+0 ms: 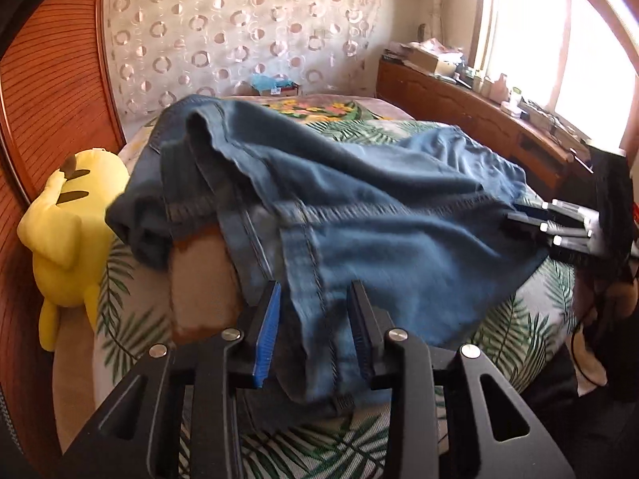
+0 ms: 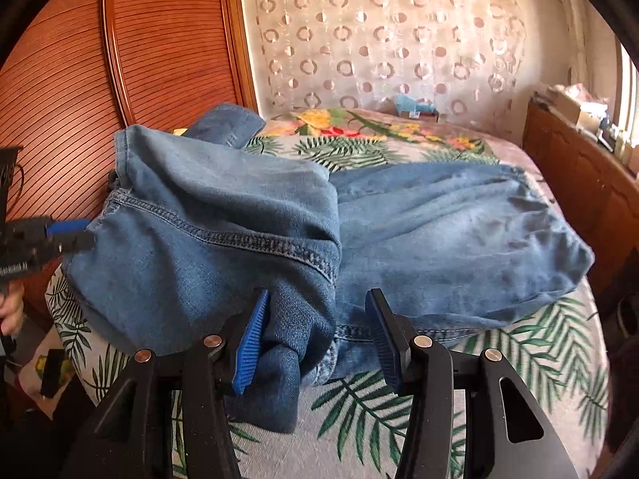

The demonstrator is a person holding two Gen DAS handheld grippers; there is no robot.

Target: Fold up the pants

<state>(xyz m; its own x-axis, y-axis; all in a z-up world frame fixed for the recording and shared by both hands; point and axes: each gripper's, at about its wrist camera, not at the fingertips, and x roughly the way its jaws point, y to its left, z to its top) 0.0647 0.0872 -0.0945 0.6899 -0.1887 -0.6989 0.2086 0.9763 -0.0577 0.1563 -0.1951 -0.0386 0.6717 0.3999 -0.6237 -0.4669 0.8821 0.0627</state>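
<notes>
Blue denim pants lie bunched on a bed with a leaf-print sheet. One part is folded over another, seams showing. My left gripper stands at the near edge of the pile, jaws apart; a hem of denim lies between its blue pads without being pinched. In the right wrist view the pants spread across the bed. My right gripper has its jaws wide apart, with a fold of denim resting against the left pad only. Each gripper shows in the other's view at the cloth's edge: right gripper, left gripper.
A yellow plush toy lies at the bed's left edge against a ribbed wooden panel. A low wooden cabinet with clutter runs along the right under a bright window. A tan cushion pokes out from under the denim. A hand holds the left gripper.
</notes>
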